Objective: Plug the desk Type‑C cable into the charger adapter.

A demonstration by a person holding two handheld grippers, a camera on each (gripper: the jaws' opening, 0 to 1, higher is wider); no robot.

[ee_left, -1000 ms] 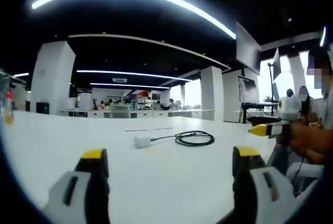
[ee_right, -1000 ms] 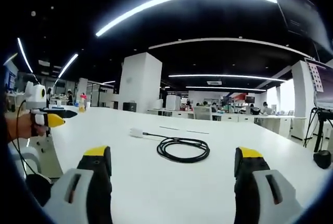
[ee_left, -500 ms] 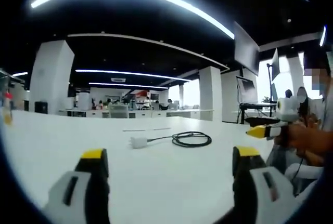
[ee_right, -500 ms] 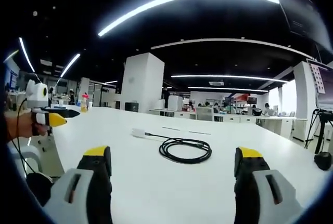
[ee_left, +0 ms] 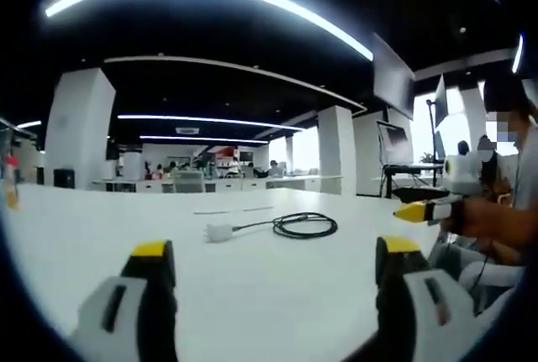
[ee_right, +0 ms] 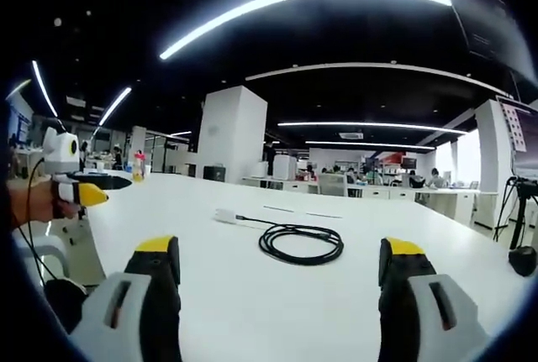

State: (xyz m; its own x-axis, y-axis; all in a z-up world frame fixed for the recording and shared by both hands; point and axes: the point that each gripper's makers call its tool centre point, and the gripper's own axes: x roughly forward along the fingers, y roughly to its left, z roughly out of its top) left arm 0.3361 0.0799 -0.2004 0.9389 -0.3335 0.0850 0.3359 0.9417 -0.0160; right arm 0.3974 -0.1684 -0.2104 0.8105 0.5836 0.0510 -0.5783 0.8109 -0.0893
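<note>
A small white charger adapter (ee_left: 218, 231) lies on the white desk (ee_left: 101, 236), with a black coiled cable (ee_left: 304, 225) running off to its right. In the right gripper view the adapter (ee_right: 225, 216) lies left of the cable coil (ee_right: 301, 243). My left gripper (ee_left: 273, 253) stands open well short of them with nothing between its jaws. My right gripper (ee_right: 277, 253) is open and bare too. The right gripper (ee_left: 424, 208) comes into the left gripper view from the right, held in a hand. The left gripper (ee_right: 80, 190) shows at the left of the right gripper view.
A person (ee_left: 513, 211) sits at the desk's right edge. Monitors on stands (ee_left: 399, 139) rise behind there. An orange bottle (ee_right: 135, 165) stands at the desk's far left. White pillars and other desks with people lie far behind.
Both views have shifted slightly. In the left gripper view the adapter and cable sit a little further left and lower. Both grippers stay open.
</note>
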